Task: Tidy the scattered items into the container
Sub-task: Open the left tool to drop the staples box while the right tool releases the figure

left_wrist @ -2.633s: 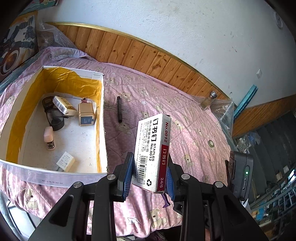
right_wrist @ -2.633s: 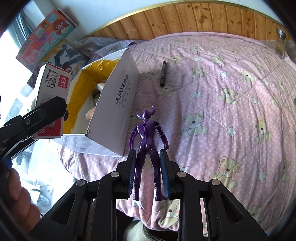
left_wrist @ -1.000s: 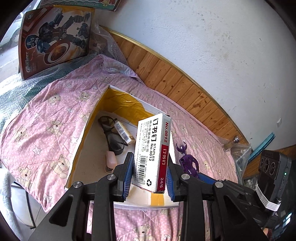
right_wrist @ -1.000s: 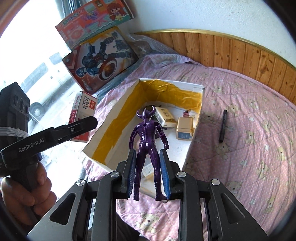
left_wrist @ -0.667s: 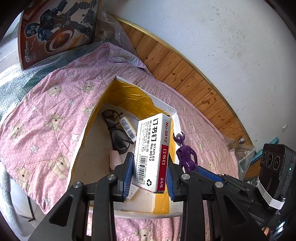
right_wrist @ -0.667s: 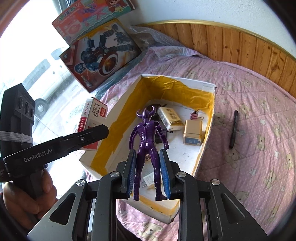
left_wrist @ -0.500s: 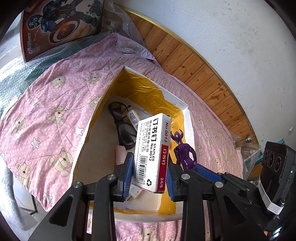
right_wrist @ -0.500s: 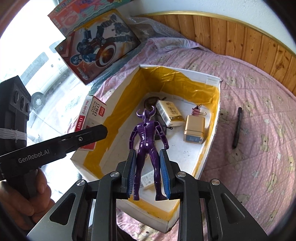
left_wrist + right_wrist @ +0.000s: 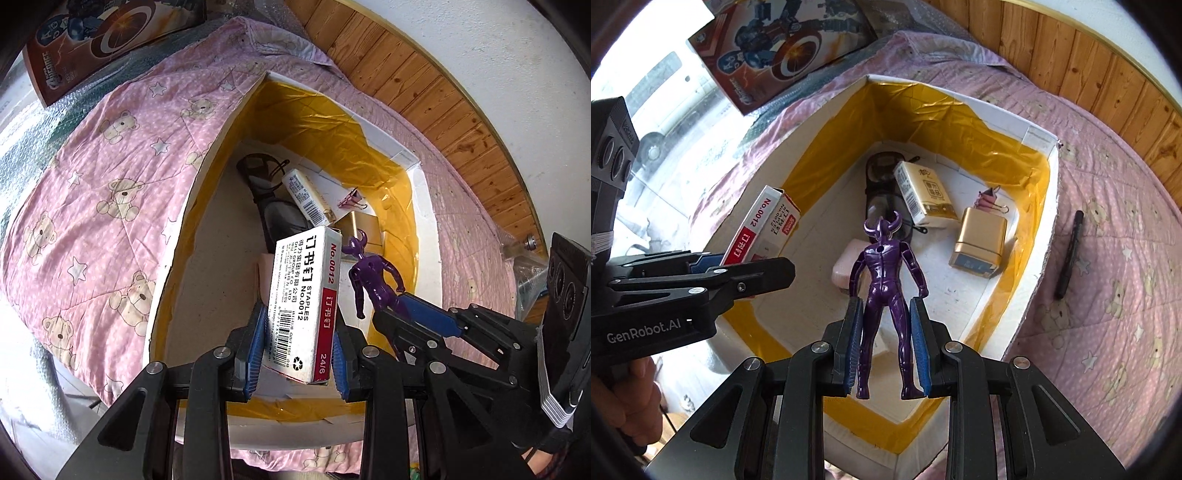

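Staples box (image 9: 303, 306) is pinched upright across its narrow sides by the left tongs (image 9: 298, 343), held over the near end of the open cardboard box (image 9: 1039, 236) on the bed, so a release should drop it inside. Right tongs (image 9: 886, 343) clamp the purple horned figure (image 9: 886, 295) at hips and legs, head forward, also above the box interior, just beside the left load. Both tongs are closed only to item width. Already inside: gold tin (image 9: 979, 242), cream packet (image 9: 925, 194), pink binder clip (image 9: 990, 199), pink stapler (image 9: 847, 267), dark glasses (image 9: 882, 192). Black pen (image 9: 1069, 254) lies on the pink bear quilt (image 9: 1115, 258), still to tidy. Readable: "STAPLES No.0012", "24/6", "DELI GROUP CO., LTD"; "GenRobot.AI" on the left tool. Toy carton (image 9: 783, 48) leans behind.
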Action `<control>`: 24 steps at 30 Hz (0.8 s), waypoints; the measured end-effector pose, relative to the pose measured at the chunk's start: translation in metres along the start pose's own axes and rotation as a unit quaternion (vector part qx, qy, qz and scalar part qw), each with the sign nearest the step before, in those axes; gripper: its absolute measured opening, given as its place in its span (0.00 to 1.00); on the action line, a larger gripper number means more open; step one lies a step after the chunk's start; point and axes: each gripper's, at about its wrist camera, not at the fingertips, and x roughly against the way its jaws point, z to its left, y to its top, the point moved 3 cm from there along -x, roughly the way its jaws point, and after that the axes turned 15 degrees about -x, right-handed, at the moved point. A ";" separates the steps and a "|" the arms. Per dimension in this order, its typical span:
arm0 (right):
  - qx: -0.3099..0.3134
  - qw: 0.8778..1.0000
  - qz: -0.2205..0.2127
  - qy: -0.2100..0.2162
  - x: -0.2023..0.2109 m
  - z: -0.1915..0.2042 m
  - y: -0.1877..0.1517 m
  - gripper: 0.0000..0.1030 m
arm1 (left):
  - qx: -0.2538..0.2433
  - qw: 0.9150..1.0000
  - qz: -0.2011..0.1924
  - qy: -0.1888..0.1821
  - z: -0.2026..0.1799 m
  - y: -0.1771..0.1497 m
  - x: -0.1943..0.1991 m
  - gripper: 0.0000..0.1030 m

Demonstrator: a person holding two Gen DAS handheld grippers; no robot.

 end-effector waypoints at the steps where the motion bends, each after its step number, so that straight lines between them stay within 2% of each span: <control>1: 0.004 1.000 0.003 -0.004 -0.002 0.001 0.000 0.26 | 0.000 1.000 0.006 0.004 0.001 0.000 -0.003 0.32; 12: -0.001 0.999 0.029 -0.017 -0.020 -0.004 0.006 0.27 | -0.007 0.999 0.025 0.021 0.007 0.002 -0.010 0.33; 16: -0.015 0.999 0.026 -0.014 -0.018 -0.008 0.007 0.28 | 0.005 0.999 0.045 0.026 0.011 -0.001 -0.016 0.35; 24: -0.027 0.999 0.017 -0.009 -0.008 -0.012 0.003 0.29 | 0.002 0.998 0.045 0.031 0.007 -0.006 -0.013 0.37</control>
